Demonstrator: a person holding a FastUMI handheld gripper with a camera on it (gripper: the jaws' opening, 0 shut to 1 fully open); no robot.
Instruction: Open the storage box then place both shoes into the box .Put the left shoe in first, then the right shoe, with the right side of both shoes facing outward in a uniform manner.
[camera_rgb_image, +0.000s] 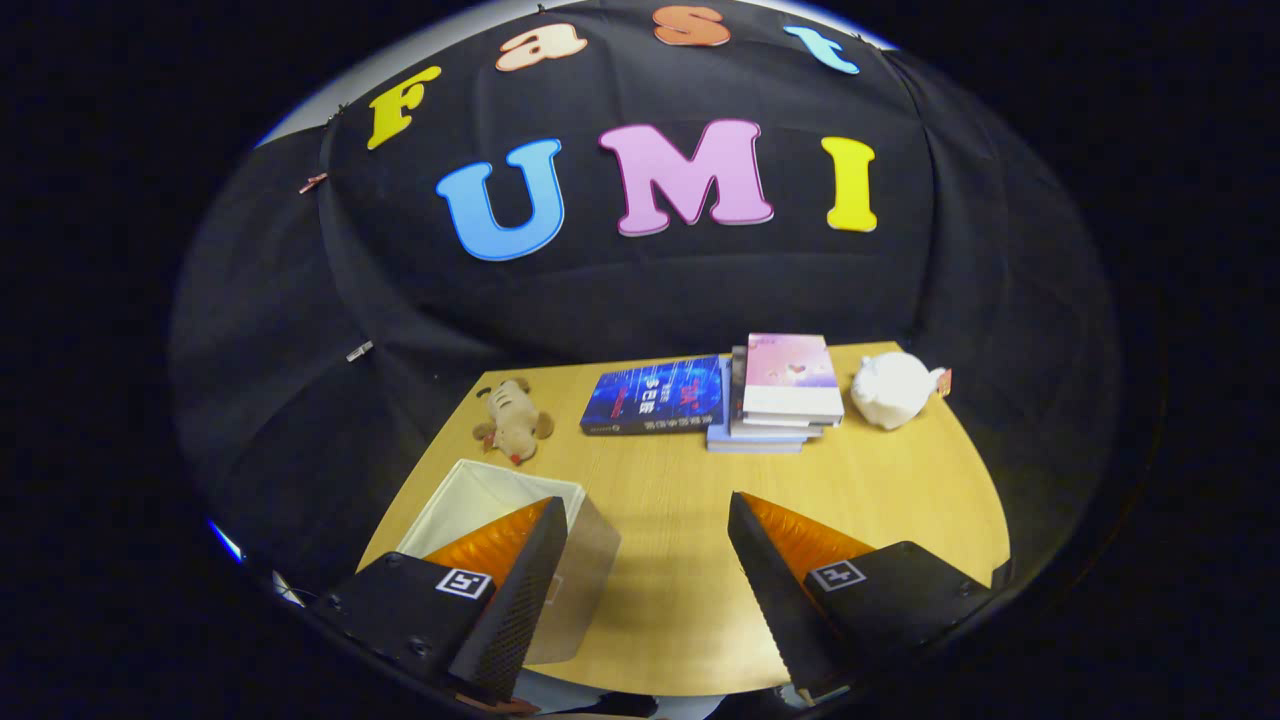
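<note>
Gripper (648, 515) fingers spread wide, nothing between them, hovering above wooden table (680, 600). Storage box (510, 545) sits just under left finger, near table's front edge; white lining visible, top looks open, no lid seen. Step judged: confirm box open, then fetch left shoe. Advice: keep fingers wide, approach shoe from above, grip at collar, right side facing out. Shoes nowhere on visible tabletop. Box front half hidden by finger. Beyond: plush toy (513, 430), blue book (655, 395), book stack (785, 395), white piggy bank (893, 388).
</note>
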